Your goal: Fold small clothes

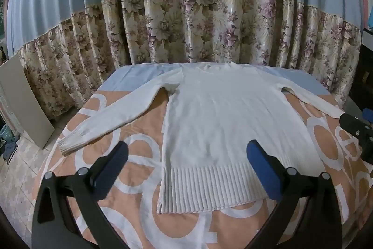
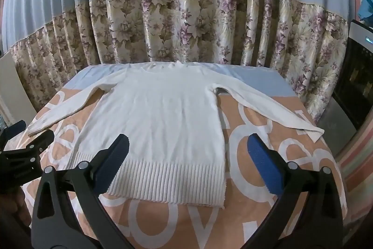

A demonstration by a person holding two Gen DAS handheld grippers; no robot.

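A white knit sweater lies flat on the table, collar far, ribbed hem near, both sleeves spread out to the sides. It also shows in the right wrist view. My left gripper is open and empty, hovering above the hem's left part. My right gripper is open and empty above the hem's right part. The right gripper shows at the right edge of the left wrist view. The left gripper shows at the left edge of the right wrist view.
The table wears an orange cloth with white letters, blue at the far end. A floral and blue curtain hangs just behind. A grey board leans at the left; a dark appliance stands at the right.
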